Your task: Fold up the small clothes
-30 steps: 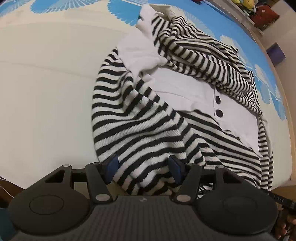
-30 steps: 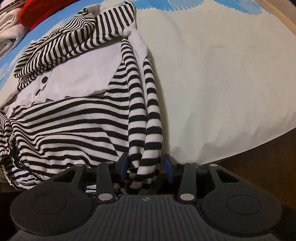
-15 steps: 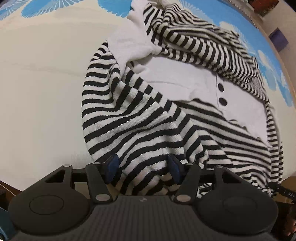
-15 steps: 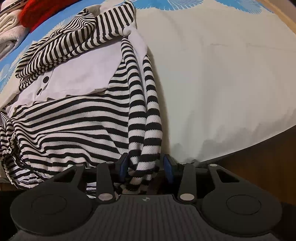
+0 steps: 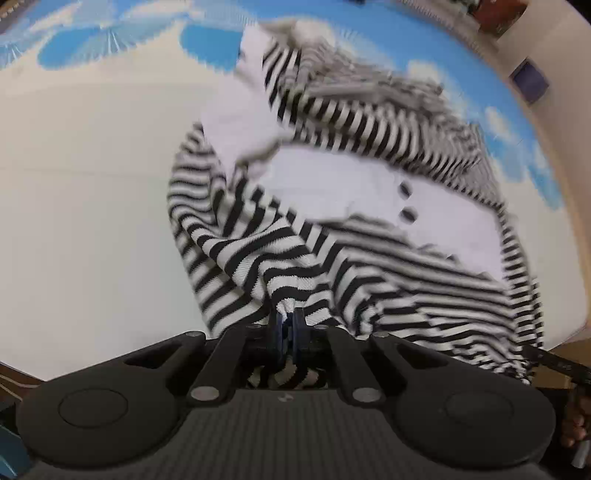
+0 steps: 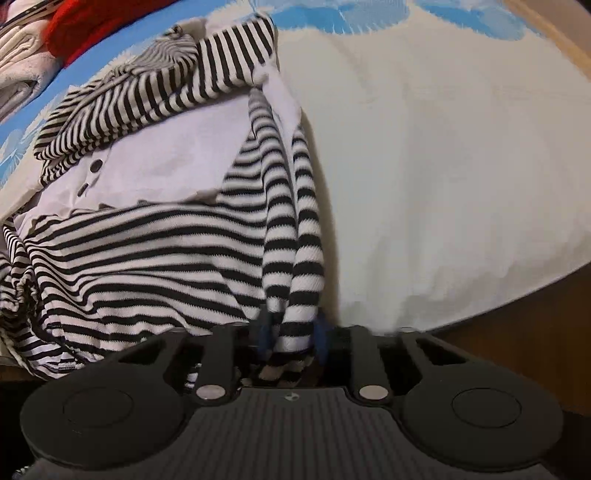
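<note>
A black-and-white striped top with a white button panel lies crumpled on a cream and blue bedspread. My left gripper is shut on the top's near hem, which bunches up between the blue pads. In the right wrist view the same top spreads to the left, and my right gripper is closed on a rolled striped edge at the right side of the hem.
Folded white cloth and a red cloth lie at the far left of the right wrist view. The bed's edge and dark wood run close under the right gripper. A blue box stands beyond the bed.
My left gripper has shut on the hem, which now bunches and lifts. My right gripper has narrowed onto the rolled striped edge. The left view is blurred by motion.
</note>
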Demonstrator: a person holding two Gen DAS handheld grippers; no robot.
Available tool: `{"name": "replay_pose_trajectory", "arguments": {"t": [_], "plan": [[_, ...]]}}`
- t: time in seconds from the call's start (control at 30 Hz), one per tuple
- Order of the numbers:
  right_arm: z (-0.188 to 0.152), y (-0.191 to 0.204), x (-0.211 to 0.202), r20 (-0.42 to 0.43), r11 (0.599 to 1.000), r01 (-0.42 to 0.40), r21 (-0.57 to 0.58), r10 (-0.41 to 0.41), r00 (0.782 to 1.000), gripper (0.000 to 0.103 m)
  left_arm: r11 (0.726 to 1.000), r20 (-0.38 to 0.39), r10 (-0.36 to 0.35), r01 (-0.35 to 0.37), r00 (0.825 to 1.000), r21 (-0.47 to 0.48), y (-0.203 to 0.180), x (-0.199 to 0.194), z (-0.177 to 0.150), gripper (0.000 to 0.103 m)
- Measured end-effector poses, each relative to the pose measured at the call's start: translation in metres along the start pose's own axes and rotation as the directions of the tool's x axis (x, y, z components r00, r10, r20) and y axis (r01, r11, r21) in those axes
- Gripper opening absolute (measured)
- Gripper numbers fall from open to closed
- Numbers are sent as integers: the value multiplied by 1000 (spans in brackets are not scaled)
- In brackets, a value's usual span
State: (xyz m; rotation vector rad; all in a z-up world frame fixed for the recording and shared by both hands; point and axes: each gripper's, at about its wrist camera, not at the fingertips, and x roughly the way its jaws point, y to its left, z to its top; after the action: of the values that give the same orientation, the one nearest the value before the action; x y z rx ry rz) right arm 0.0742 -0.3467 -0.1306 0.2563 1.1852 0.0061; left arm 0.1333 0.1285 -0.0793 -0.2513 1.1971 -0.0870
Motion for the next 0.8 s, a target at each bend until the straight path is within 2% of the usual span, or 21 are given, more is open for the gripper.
{"name": "replay_pose_trajectory", "arguments": {"t": [0.07,0.13,0.17,0.23,0.27,0.3,0.33,0.43,0.5,0.53,0.6,0.63,0.67,0.73,0.77,0.8], "plan": [[1,1,-13,56,1000,-21,4,21,998,7,999,41,-38,39,998,-6,5,-23,-4,4],[3,-3,-32,148,996,-78,31,73,986,6,996,75,-91,91,993,4,9,-44,-8,4],[4,-5,-46,217,991,-128,39,117,969,6,993,98,-115,115,989,10,13,-55,-10,4],[5,-11,-71,343,978,-208,33,184,921,6,988,132,-151,153,980,-10,22,-69,-14,4],[5,-13,-80,389,975,-220,30,192,901,6,987,132,-153,159,979,-35,28,-71,-16,4],[5,-17,-84,410,975,-218,38,184,893,6,987,116,-141,149,983,-63,34,-69,-17,4],[7,-20,-83,405,977,-207,58,167,899,6,988,87,-119,126,989,-87,38,-63,-16,4],[11,-24,-52,249,980,-153,125,118,961,6,994,-12,-40,39,999,-98,39,-39,-14,5],[11,-19,-32,151,987,-107,121,89,985,7,995,-54,0,-6,999,-103,38,-27,-13,6],[9,-13,-25,115,989,-104,109,91,989,7,994,-57,2,-9,998,-112,38,-24,-11,9],[9,-9,-18,86,990,-100,99,91,992,11,990,-54,-19,11,998,-142,42,-19,-8,30],[9,-8,-17,83,991,-90,100,82,993,11,986,-56,-28,19,998,-167,45,-17,-7,54],[10,-8,-15,75,991,-84,108,76,994,13,982,-60,-25,13,998,-187,48,-15,-7,71],[13,-11,-9,54,985,-86,147,79,995,31,981,-80,-6,-10,997,-195,50,-10,-6,76],[14,-14,-5,39,983,-81,163,76,996,36,981,-94,-8,-11,996,-196,49,-6,-5,76],[14,-16,-1,23,983,-73,171,70,997,37,980,-107,-15,-6,994,-198,50,-3,-6,76]]}}
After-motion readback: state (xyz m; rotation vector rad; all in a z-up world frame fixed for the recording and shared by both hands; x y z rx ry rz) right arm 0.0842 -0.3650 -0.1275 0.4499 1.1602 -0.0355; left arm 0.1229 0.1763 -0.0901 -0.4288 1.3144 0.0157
